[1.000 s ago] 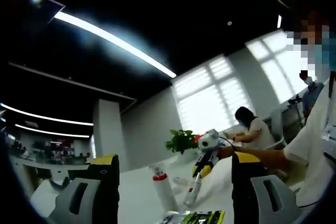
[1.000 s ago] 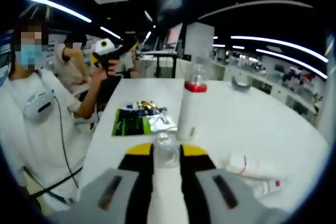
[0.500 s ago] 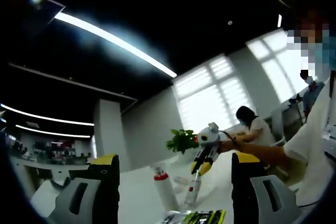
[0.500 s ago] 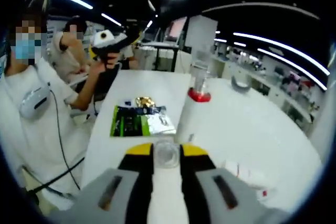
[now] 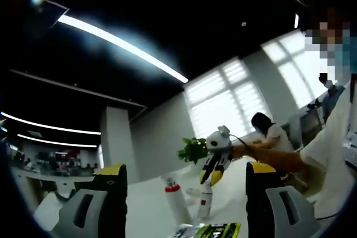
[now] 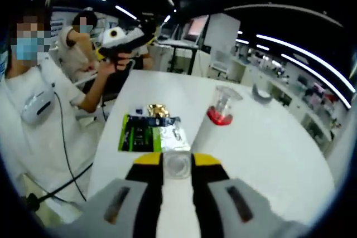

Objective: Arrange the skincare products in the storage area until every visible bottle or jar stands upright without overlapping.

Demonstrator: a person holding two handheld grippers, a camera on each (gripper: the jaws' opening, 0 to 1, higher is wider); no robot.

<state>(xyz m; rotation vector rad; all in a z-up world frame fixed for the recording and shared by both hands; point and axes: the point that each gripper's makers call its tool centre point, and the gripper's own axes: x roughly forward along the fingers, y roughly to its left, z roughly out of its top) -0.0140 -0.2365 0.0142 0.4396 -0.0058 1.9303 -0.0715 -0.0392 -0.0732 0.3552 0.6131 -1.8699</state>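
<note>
Right gripper [image 6: 177, 166] jaws clamped on white bottle [image 6: 177, 204] — red-collared bottle [image 6: 215, 122] upright beside

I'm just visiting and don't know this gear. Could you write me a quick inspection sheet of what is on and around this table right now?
Surface: white table, mostly bare.
Job's things: white bottle clamped in the right gripper; red-collared bottle standing beside it.
Clutter: green packet and gold wrapper lying flat on the table.
Grippers: left gripper open, held up off the table; right gripper shut on the white bottle.
Cables: thin dark cable hanging down the person's shirt.
Surroundings: potted plant, bright windows, ceiling light strips, other people seated.
</note>
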